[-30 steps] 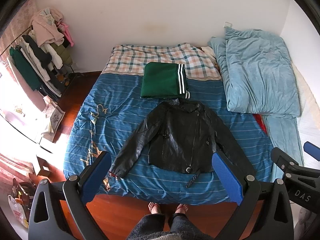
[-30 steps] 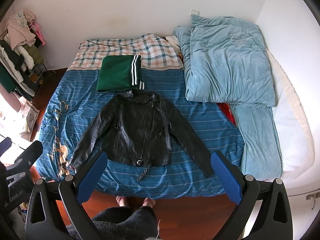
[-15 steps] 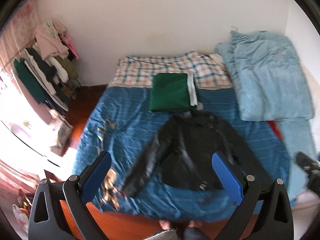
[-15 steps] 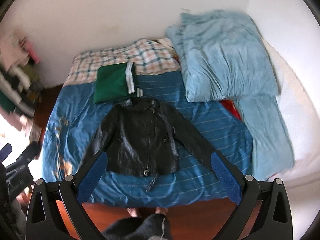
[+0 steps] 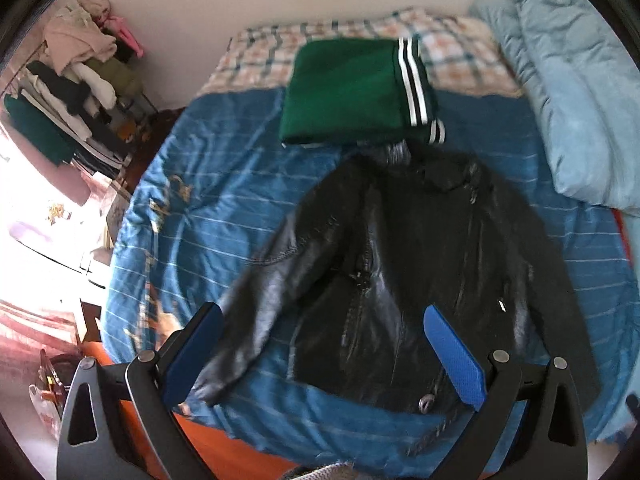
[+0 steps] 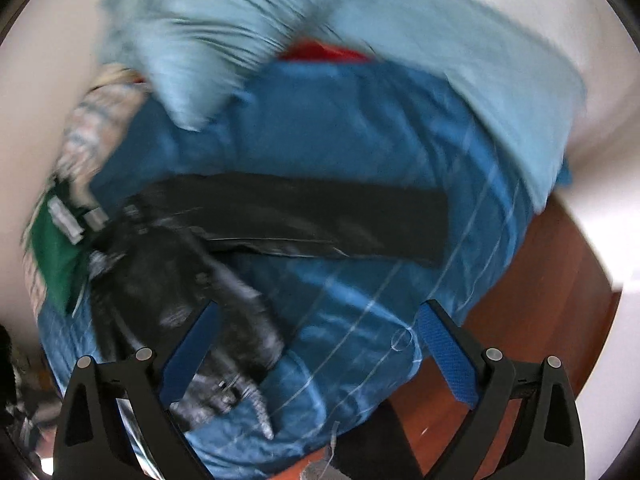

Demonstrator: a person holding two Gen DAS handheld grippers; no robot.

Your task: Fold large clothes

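A black leather jacket (image 5: 408, 264) lies spread open, front up, on the blue striped bedspread (image 5: 208, 216). My left gripper (image 5: 320, 344) is open and empty, low over the jacket's left sleeve and hem near the bed's front edge. My right gripper (image 6: 316, 344) is open and empty above the bedspread, between the jacket's body (image 6: 168, 280) and its outstretched right sleeve (image 6: 320, 224). The right wrist view is blurred.
A folded green garment with white stripes (image 5: 352, 96) lies just behind the jacket's collar. A light blue duvet (image 5: 576, 92) is piled at the bed's right side. A clothes rack (image 5: 76, 92) stands left of the bed. Wooden floor (image 6: 532, 320) shows past the bed's corner.
Both grippers have come down and forward toward the bed. The left now hangs close over the jacket's left side; the right has swung to the right toward the right sleeve. Both stay open.
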